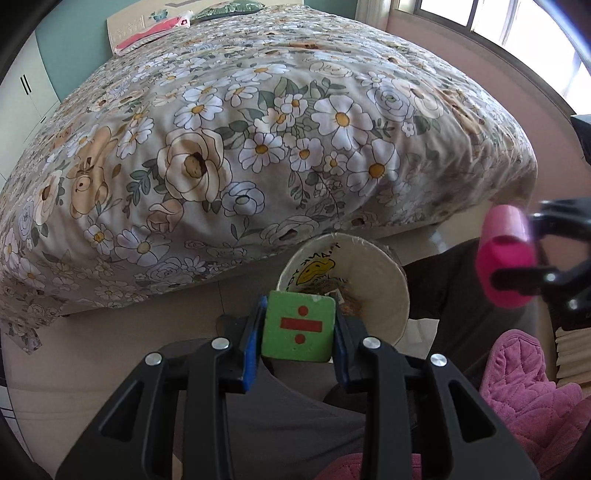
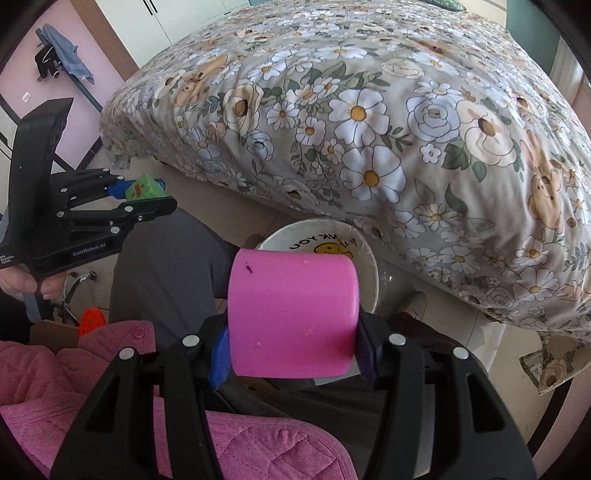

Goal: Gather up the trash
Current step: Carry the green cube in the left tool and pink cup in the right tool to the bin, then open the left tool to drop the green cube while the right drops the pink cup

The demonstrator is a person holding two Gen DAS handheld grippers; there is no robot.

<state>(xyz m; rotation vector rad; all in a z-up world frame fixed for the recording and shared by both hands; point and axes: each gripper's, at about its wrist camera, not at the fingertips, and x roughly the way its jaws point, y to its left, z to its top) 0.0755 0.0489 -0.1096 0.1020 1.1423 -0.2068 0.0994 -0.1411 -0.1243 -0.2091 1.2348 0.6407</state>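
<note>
My left gripper [image 1: 297, 328] is shut on a green foam cube [image 1: 298, 325] with a red division sign, held just in front of a white paper bowl [image 1: 380, 280]. The bowl has a yellow smiley print and some scraps inside, and sits low by the bed. My right gripper [image 2: 293, 332] is shut on a pink foam cylinder [image 2: 293, 314], held above the same bowl [image 2: 365, 258]. The right gripper with the cylinder [image 1: 508, 258] shows at the right of the left wrist view. The left gripper with the cube [image 2: 142, 190] shows at the left of the right wrist view.
A bed with a floral quilt [image 1: 258, 129] fills the space beyond the bowl. The person's grey trousers [image 2: 166, 266] and pink quilted jacket [image 2: 55, 369] lie below the grippers. An orange object [image 2: 92, 321] and a chair base are at lower left. A window [image 1: 517, 26] is at upper right.
</note>
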